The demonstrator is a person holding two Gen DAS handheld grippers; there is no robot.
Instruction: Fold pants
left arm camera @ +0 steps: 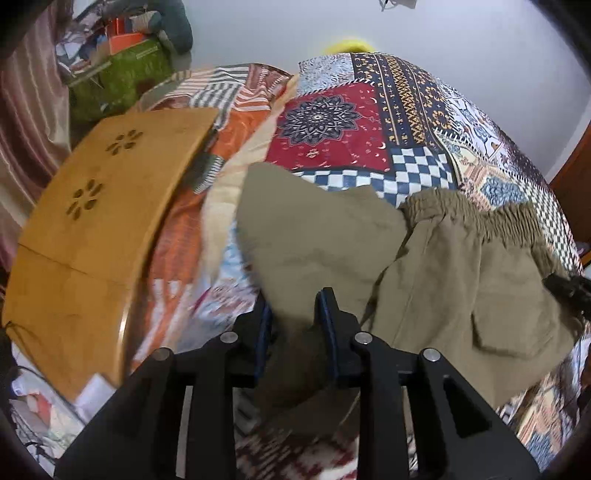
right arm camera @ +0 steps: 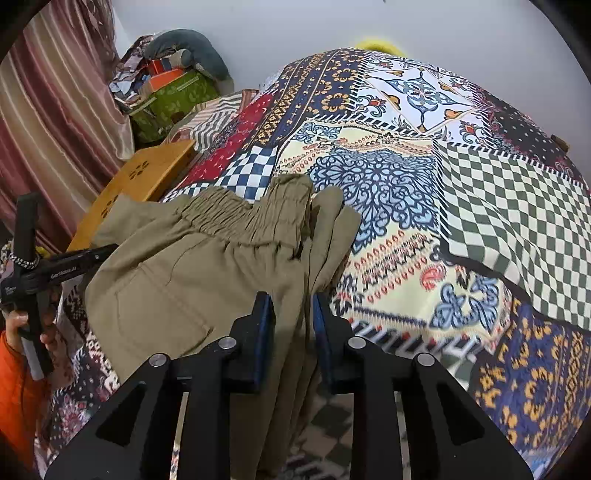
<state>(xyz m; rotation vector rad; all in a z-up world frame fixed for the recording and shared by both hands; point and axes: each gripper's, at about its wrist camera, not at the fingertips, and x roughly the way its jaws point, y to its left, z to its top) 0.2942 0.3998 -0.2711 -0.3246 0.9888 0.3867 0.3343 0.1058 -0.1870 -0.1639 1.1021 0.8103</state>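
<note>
Khaki cloth: one pair of pants (left arm camera: 436, 266), lying on the patchwork bedspread (left arm camera: 373, 122), elastic waistband (right arm camera: 229, 214) at the far side from both tools.
Left gripper (left arm camera: 295, 314): jaws narrow, a fold of the pants' cloth pinched between the blue pads (left arm camera: 328, 325); the cloth runs down behind the fingers.
Right gripper (right arm camera: 291, 314): jaws narrow, clamped on several stacked layers along the pants' right edge, below the waistband end.
Pants relative to tools: held by both, spread between them; the far part rests on the bed.
Count: one pants, two grippers, one wooden tray.
Pocket flap (left arm camera: 517, 332): faces up, near the right side of the left view.
Wooden tray (left arm camera: 99, 206): flower cut-outs, on the bed left of the pants, just beside the cloth.
Surroundings: striped curtain (right arm camera: 55, 122) at left; green box (right arm camera: 173, 99) with clutter piled on top, against the white wall (right arm camera: 295, 33).
Obstruction: each gripper's own fingers hide the cloth nearest it.
</note>
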